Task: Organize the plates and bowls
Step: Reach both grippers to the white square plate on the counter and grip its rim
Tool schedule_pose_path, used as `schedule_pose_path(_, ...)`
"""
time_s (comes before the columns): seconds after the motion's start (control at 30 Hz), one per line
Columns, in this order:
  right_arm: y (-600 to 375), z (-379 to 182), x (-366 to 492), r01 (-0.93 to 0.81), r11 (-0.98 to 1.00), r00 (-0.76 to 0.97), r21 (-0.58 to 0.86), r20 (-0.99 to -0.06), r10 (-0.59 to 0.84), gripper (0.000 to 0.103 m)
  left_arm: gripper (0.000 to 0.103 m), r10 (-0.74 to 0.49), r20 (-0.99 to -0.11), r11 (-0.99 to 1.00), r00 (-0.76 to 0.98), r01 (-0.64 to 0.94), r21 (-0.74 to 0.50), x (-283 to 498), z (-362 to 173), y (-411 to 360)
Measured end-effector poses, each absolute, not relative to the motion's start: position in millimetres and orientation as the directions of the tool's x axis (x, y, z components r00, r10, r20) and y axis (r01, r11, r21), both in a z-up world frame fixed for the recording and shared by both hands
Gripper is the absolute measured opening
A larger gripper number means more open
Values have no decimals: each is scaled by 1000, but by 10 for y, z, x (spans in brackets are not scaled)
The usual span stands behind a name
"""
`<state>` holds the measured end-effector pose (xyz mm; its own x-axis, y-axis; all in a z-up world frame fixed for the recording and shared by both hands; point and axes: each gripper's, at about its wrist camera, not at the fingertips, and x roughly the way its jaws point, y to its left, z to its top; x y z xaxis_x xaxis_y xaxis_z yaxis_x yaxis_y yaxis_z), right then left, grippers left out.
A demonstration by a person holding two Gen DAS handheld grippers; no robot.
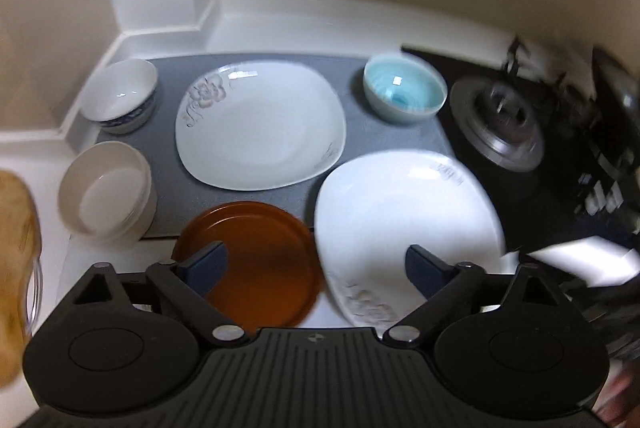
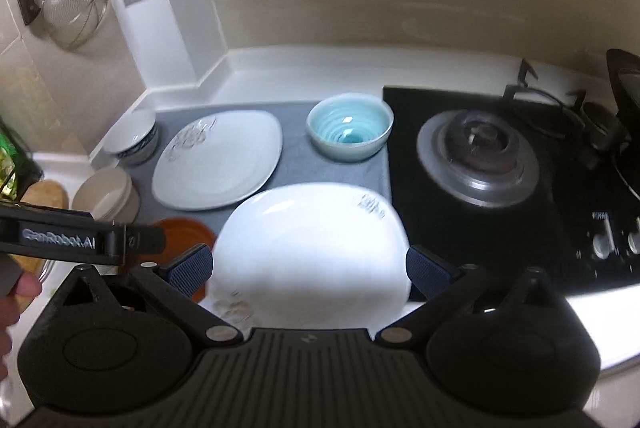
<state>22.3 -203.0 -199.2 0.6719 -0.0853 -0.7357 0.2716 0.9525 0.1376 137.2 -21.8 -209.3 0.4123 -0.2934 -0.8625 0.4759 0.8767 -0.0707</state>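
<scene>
Nearest item: near white plate [image 2: 312,252], squarish with rounded corners, floral print at its near corner, lying partly on the grey mat [image 1: 360,132] and partly over the mat's front edge onto the counter, just beside the black hob [image 2: 480,228]; glazed ceramic by the look, so judged stiff, fairly heavy, slippery and chip-prone; best taken at the raised rim on one edge, pads above and below. Right gripper [image 2: 310,268]: jaws spread wide, holding nothing, poised over this plate. Left gripper [image 1: 316,268]: likewise released and empty, one finger over the brown plate [image 1: 248,260], the other over the near white plate. Brown plate: round, shallow, off the mat's front edge, just beside the white one; material cannot be told, possibly lighter. Far white plate [image 1: 260,124]: same pattern, flat on the mat's middle. Blue bowl [image 2: 350,126]: ribbed glaze, far right of the mat, near the hob. Blue-patterned bowl [image 1: 120,96]: far left corner. Cream bowl [image 1: 108,192]: straight-walled, left edge of the mat. Bowls judged fragile; grip over the wall at the lip. Nothing stacked yet.
</scene>
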Motion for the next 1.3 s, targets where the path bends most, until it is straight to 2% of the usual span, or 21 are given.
schedule_pose_path(0.03,-2102,-2007,226,295,945,671,139,-735,-101,103,74,-290,-880,873,376,481,-82,1459,-2191,-212)
schedule_pose_path(0.07,-2183,-2031,230,318,936,666,149,-738,-108,103,59,-302,-894,868,330,482,-115,1553,-2295,-196)
schedule_pose_path(0.1,-2265,-2067,235,338,926,660,168,-744,-106,103,54,-313,-908,866,280,478,-151,1655,-2409,-177)
schedule_pose_path(0.27,-2555,-2255,182,395,882,660,259,-748,-76,102,49,-359,-925,846,124,463,-267,1999,-2816,-237)
schedule_pose_path(0.3,-2576,-2284,183,390,886,654,253,-753,-73,94,48,-383,-919,837,95,456,-302,2050,-2858,-254)
schedule_pose_path(0.33,-2601,-2317,201,379,892,644,248,-763,-61,77,46,-404,-911,831,79,447,-330,2083,-2881,-291)
schedule_pose_path(0.37,-2624,-2354,216,362,899,630,248,-775,-40,70,42,-425,-902,823,77,448,-350,2097,-2871,-306)
schedule_pose_path(0.43,-2730,-2464,251,325,910,603,258,-798,11,66,41,-446,-884,814,141,475,-334,2109,-2849,-356)
schedule_pose_path(0.5,-2853,-2575,254,288,915,582,282,-811,66,66,30,-407,-896,828,179,486,-279,2110,-2857,-443)
schedule_pose_path(0.53,-2907,-2617,242,269,921,573,281,-815,81,66,28,-390,-902,834,187,487,-260,2113,-2880,-473)
schedule_pose_path(0.7,-3060,-2847,251,114,960,565,257,-812,150,66,27,-325,-906,825,271,549,-132,2081,-2950,-657)
schedule_pose_path(0.77,-3150,-2960,301,133,937,580,324,-792,192,66,27,-284,-915,829,286,554,-84,2096,-3050,-713)
schedule_pose_path(0.9,-3203,-3168,381,175,886,606,430,-756,247,65,27,-315,-918,834,242,531,-146,2160,-3135,-712)
schedule_pose_path(0.97,-3206,-3256,413,198,873,611,446,-753,246,57,28,-324,-921,825,215,540,-165,2182,-3165,-727)
schedule_pose_path(1.03,-3264,-3327,435,240,842,623,483,-742,248,40,28,-335,-923,833,190,517,-196,2227,-3188,-703)
schedule_pose_path(1.2,-3375,-3499,474,287,781,632,554,-723,280,18,24,-351,-925,853,143,457,-252,2281,-3194,-599)
schedule_pose_path(1.3,-3409,-3474,442,257,794,617,551,-726,304,18,24,-370,-922,849,110,442,-289,2222,-3160,-538)
